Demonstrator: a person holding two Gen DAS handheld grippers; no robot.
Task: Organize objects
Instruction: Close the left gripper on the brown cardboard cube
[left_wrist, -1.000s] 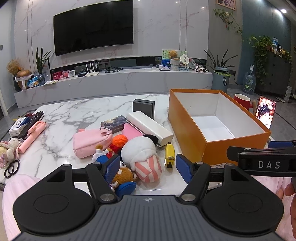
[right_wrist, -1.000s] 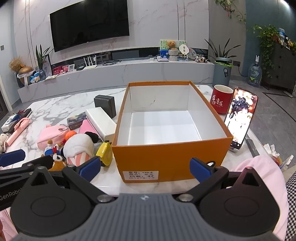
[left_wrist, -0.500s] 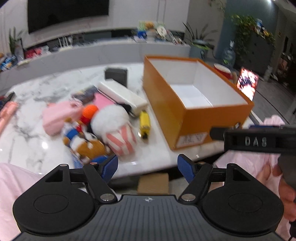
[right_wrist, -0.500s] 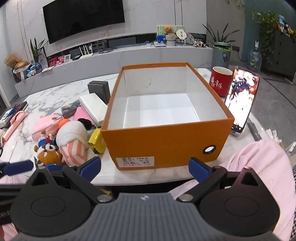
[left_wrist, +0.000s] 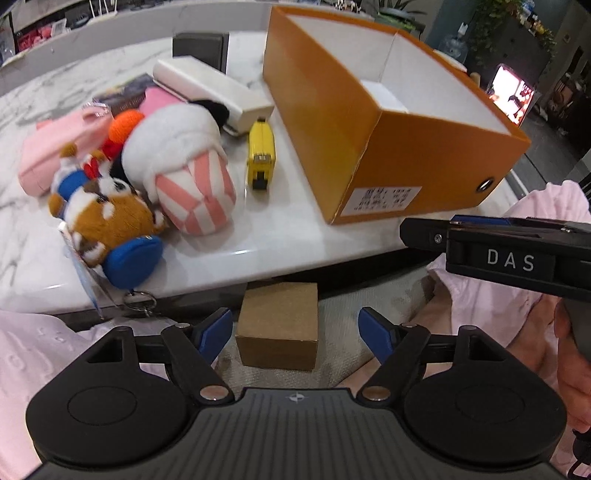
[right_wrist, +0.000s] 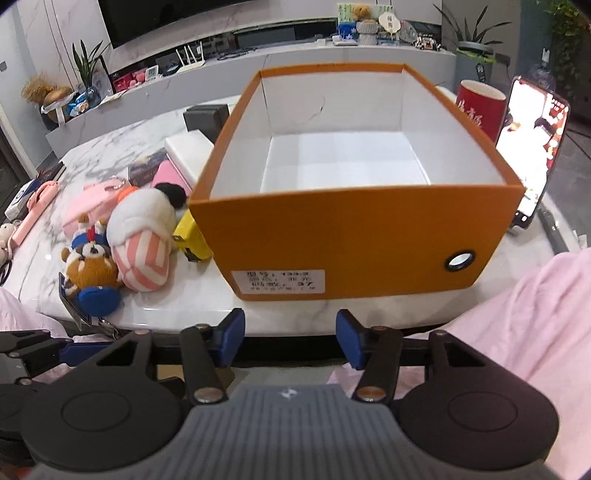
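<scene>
An empty orange box (right_wrist: 354, 229) (left_wrist: 332, 122) stands on the marble table (right_wrist: 192, 302). Left of it lies a heap: a white and pink striped plush (left_wrist: 184, 162) (right_wrist: 142, 236), a brown raccoon plush (left_wrist: 107, 218) (right_wrist: 90, 269), a yellow toy bus (left_wrist: 261, 155) (right_wrist: 190, 236), a pink pouch (left_wrist: 55, 147) and a white case (left_wrist: 214, 92). My left gripper (left_wrist: 295, 334) is open, below the table's front edge, above a small brown cardboard box (left_wrist: 279, 325). My right gripper (right_wrist: 290, 338) is open and empty at the table's front edge, before the orange box.
A red mug (right_wrist: 480, 107) and a lit phone (right_wrist: 532, 147) stand right of the orange box. A dark grey box (right_wrist: 207, 118) and a pink selfie stick (right_wrist: 33, 210) lie further left. Pink sleeves (right_wrist: 517, 325) frame the near edge.
Both grippers have pulled back and tilted down; the left one dropped below the table edge, bringing the brown cardboard box into view. The right gripper's jaws have narrowed somewhat.
</scene>
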